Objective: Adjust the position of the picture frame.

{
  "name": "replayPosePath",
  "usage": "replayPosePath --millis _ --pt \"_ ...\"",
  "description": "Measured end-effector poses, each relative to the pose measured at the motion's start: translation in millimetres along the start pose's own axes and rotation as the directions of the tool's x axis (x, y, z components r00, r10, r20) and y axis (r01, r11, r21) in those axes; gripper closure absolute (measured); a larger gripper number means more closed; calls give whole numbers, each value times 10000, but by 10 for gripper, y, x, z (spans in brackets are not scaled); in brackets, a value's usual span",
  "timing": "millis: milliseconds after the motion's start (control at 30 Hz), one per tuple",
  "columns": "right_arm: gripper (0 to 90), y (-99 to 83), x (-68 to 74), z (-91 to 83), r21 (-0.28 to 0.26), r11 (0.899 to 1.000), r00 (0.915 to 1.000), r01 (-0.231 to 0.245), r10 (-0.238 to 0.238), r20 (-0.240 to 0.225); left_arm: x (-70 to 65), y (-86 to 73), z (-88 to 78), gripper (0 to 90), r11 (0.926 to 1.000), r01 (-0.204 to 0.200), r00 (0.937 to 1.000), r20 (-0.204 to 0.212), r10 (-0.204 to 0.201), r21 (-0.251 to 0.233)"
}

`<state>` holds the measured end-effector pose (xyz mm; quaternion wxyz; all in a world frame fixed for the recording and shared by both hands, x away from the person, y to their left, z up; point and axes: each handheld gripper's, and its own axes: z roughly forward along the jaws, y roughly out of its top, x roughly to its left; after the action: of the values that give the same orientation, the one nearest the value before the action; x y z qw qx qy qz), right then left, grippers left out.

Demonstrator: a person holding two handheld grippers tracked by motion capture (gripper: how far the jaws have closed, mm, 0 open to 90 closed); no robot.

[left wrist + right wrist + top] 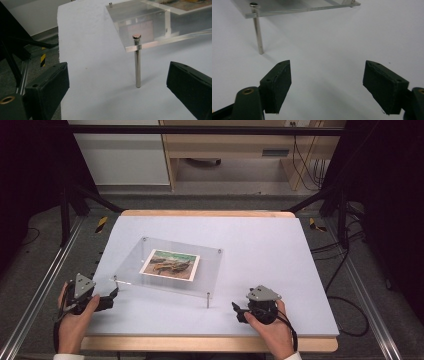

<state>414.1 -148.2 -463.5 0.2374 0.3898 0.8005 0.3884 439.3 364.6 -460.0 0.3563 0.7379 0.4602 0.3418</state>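
Note:
A clear acrylic plate (210, 270) stands raised on thin metal legs in the middle of the pale table (270, 250). A picture card (170, 264) lies flat at its centre, seemingly on top. My left gripper (109, 298) rests at the table's near left edge, open, pointing at the plate's near-left leg (137, 62); that leg stands beyond the jaws, untouched. My right gripper (236, 312) sits near the front edge, open and holding nothing, with the near-right leg (258, 32) a little ahead and to its left. The left gripper (117, 67) and the right gripper (327, 63) show wide gaps.
The table's left edge (59, 50) drops to a metal rail and dark floor. A wooden shelf unit (225, 150) and cables (345, 270) lie beyond and beside the table. Bare tabletop surrounds the plate.

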Motion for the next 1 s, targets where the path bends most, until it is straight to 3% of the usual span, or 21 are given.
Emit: replayPosePath --millis 267,367,567,667,767,1000 --pt "314 6 166 57 -192 9992 9982 339 -348 -483 -3 -7 -1 56 9989 462 9972 577 -465 61" --pt "365 -10 190 77 -323 9994 9960 109 -137 -889 -11 -12 15 77 9980 463 9952 843 -498 431" --pt "346 41 287 104 -421 9989 9918 -214 159 -1265 -6 0 9 80 9985 387 9922 1167 -431 398" --pt "319 67 337 128 -455 9986 9882 -284 211 -1518 -19 2 19 79 9981 553 9903 1264 -582 264" --pt "358 92 380 162 -442 9983 9829 -370 284 -1818 -23 6 28 80 9986 490 9919 1163 -511 210" --pt "537 194 493 346 -322 9984 9780 -475 399 -2047 -21 5 50 162 9977 654 9923 1045 -669 180"
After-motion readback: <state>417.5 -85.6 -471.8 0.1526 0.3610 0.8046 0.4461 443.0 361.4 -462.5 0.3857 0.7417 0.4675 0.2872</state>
